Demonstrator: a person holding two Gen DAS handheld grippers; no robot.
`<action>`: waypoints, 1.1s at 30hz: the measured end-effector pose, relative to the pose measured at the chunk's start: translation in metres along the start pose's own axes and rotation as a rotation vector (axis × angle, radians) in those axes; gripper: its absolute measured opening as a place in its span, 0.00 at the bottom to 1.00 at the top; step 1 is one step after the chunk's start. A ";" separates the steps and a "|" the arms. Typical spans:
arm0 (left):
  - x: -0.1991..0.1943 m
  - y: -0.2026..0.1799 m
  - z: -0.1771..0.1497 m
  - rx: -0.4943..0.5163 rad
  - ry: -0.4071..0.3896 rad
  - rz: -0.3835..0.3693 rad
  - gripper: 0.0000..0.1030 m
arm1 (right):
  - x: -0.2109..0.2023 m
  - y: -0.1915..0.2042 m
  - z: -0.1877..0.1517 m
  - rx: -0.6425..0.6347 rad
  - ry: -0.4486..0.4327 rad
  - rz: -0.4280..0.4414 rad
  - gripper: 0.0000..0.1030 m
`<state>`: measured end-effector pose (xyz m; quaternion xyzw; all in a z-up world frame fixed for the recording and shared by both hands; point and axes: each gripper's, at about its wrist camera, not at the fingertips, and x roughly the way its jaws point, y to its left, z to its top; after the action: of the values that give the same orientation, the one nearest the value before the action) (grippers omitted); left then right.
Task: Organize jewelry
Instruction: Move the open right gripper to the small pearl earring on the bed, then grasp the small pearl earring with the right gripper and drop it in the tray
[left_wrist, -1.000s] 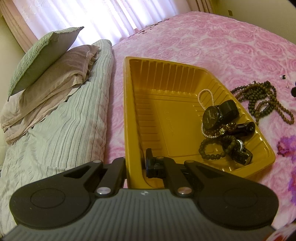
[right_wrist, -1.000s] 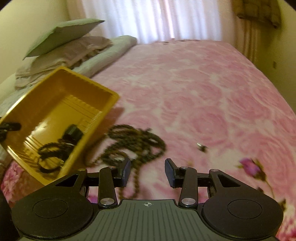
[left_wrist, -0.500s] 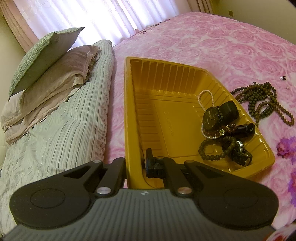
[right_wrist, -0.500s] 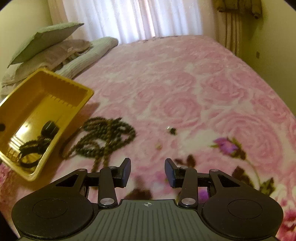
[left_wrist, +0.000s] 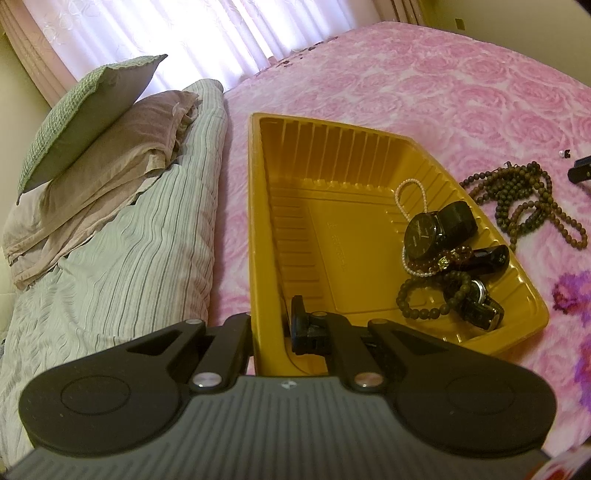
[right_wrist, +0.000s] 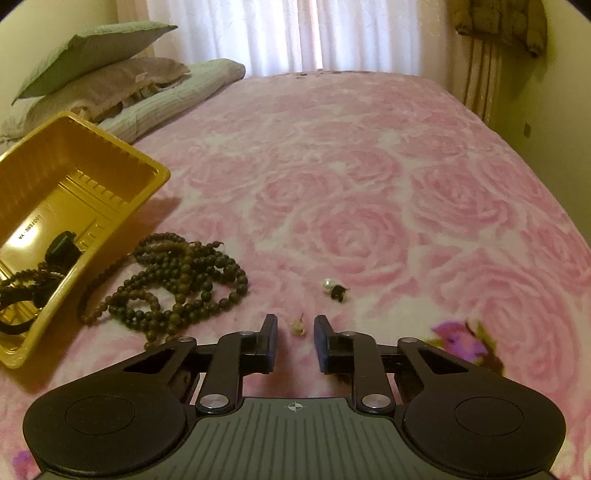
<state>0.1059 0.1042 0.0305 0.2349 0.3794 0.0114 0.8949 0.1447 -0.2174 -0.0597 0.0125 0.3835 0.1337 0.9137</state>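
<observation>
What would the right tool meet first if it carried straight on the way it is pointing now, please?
Most likely the small pale trinket on the pink bedspread, lying just ahead between the open right tool's fingertips. Beyond it lies a pearl earring, though depth is unclear.

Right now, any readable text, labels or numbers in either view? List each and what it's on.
Embossed line on the floor of the yellow tray: characters are visible in the right wrist view but reversed and too blurred to read with confidence.
Same embossing in the left wrist view: too faint to read.
Black watch dial: markings too small to read.
Nothing else carries text.
</observation>
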 end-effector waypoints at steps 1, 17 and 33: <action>0.000 0.000 0.000 0.001 0.001 0.001 0.04 | 0.001 0.001 0.001 -0.007 0.001 -0.002 0.19; 0.002 0.001 0.000 -0.004 -0.001 0.000 0.04 | -0.042 0.083 0.038 -0.138 -0.105 0.200 0.07; 0.000 0.002 -0.002 -0.011 -0.014 -0.008 0.04 | -0.024 0.189 0.060 -0.301 -0.085 0.402 0.07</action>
<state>0.1046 0.1069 0.0302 0.2283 0.3741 0.0083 0.8988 0.1263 -0.0367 0.0233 -0.0420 0.3102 0.3675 0.8758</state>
